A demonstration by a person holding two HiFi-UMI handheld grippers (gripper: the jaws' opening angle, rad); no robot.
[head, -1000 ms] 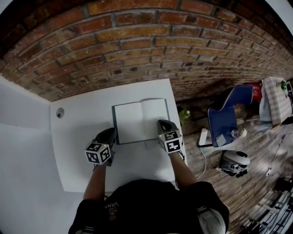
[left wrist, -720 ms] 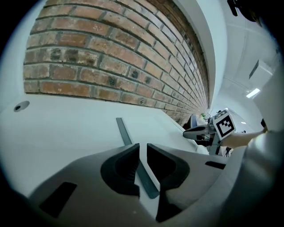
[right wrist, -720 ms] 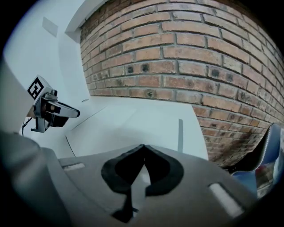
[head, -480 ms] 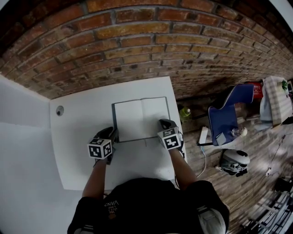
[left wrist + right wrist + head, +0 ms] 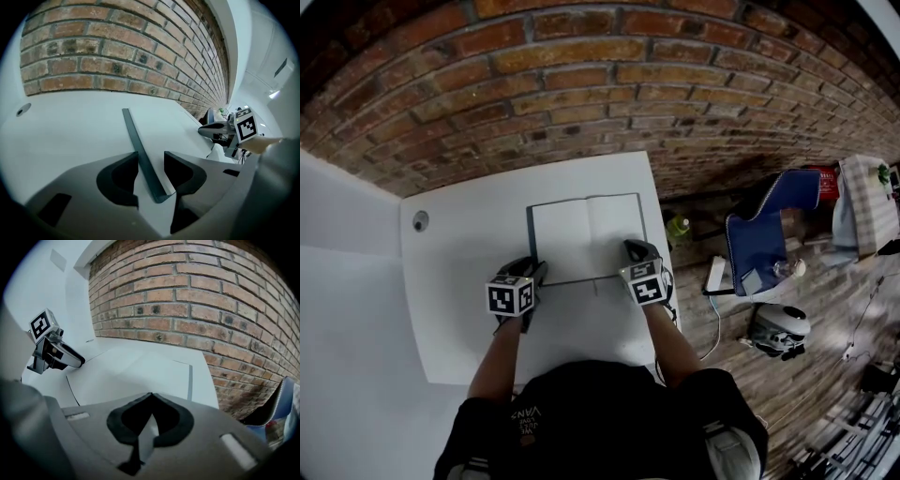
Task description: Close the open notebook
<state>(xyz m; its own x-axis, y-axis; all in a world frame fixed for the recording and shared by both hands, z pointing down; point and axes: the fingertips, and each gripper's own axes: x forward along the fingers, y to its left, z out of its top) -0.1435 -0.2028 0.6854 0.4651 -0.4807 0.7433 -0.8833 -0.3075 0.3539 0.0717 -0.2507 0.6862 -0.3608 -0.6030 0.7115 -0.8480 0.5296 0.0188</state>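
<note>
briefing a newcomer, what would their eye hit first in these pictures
The open notebook lies blank pages up on the white table under a red brick wall. The left gripper is at its near left corner; its jaws have just been opening and straddle the dark cover edge without pressing it. The right gripper, jaws together, is at the near right corner.
</note>
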